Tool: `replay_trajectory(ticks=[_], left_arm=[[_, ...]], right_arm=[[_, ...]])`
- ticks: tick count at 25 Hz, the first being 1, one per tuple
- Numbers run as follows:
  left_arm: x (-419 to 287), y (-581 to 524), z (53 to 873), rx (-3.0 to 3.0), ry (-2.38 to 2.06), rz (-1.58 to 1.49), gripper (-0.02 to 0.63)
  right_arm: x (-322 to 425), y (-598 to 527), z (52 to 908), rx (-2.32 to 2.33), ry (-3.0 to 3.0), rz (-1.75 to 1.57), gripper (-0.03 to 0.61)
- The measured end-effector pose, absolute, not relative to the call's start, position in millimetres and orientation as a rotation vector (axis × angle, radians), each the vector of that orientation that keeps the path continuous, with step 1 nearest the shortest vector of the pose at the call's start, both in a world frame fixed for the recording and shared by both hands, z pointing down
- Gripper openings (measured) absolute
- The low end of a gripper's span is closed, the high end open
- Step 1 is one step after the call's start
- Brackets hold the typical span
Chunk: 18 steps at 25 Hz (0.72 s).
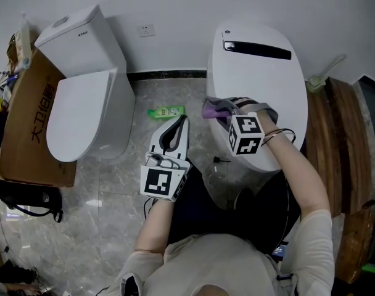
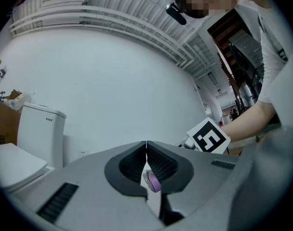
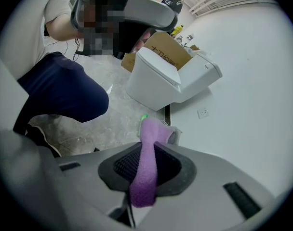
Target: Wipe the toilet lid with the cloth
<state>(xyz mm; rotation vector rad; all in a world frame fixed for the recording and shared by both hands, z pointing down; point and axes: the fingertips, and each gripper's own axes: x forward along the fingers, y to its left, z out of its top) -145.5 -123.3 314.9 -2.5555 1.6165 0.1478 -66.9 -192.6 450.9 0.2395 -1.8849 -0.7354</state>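
A white toilet with its lid down stands in front of me in the head view. My right gripper is shut on a purple cloth, which sits at the lid's left edge. In the right gripper view the cloth runs out between the jaws of that gripper and folds over past the tips. My left gripper hangs over the floor to the left of the toilet, apart from the lid. Its jaws meet at the tips, and only a speck of purple shows in the hollow behind them.
A second white toilet stands at the left with a cardboard box beside it. A green packet lies on the marble floor between the toilets. Wooden shelving runs along the right, and a black bag lies at lower left.
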Motion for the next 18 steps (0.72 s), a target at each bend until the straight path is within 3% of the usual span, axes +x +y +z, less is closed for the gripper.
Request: replay_trajectory(ticks=[12, 18], left_arm=[[-152, -129, 311, -2.531, 1.632, 0.153, 0.015], [-149, -129, 313, -2.541, 1.636, 0.17, 0.015]], right_arm=[[-75, -162, 322, 1.002, -2.609, -0.597, 0.081], [-63, -148, 302, 1.217, -2.795, -0.492, 0.081]])
